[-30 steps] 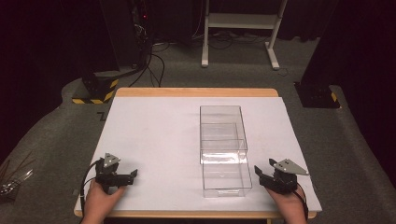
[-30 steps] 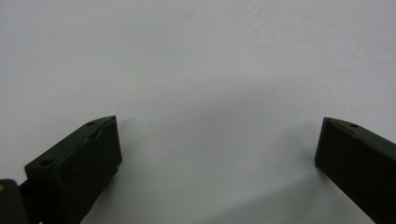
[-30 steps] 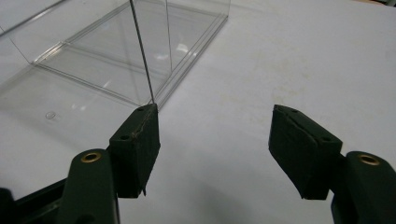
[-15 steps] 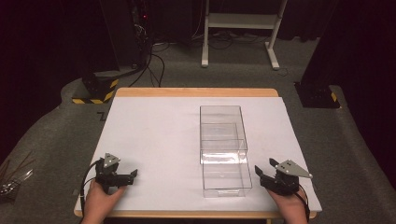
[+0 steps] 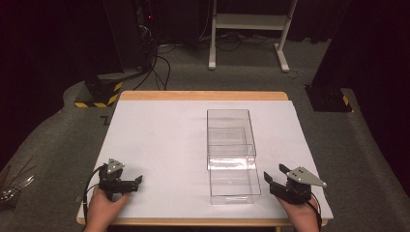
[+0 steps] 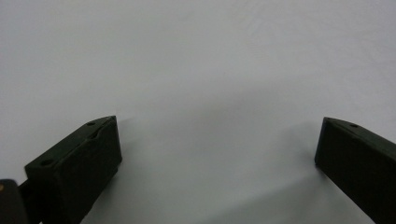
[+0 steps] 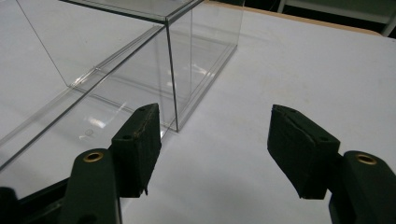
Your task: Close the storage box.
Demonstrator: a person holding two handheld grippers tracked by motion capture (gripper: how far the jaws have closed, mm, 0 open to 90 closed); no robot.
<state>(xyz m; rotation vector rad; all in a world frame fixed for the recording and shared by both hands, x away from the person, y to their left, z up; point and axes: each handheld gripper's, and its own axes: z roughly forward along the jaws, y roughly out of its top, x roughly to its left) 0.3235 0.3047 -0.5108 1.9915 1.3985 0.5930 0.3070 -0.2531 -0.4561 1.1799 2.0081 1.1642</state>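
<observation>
Nothing has shifted over the last second. The clear box point(image 5: 231, 154) stays right of centre in the high view. The left gripper point(image 5: 138, 182) at lower left and the right gripper point(image 5: 270, 180) at lower right hold their jaws apart on nothing. Judging by this, work on the box has not begun.

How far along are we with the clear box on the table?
Nothing looks done: the clear box stands on the white table, untouched. In hand: nothing; the left gripper and right gripper rest at the near edge, jaws apart and empty, the right facing the box's near corner. Left: everything, probably starting with a reach for the box.
</observation>
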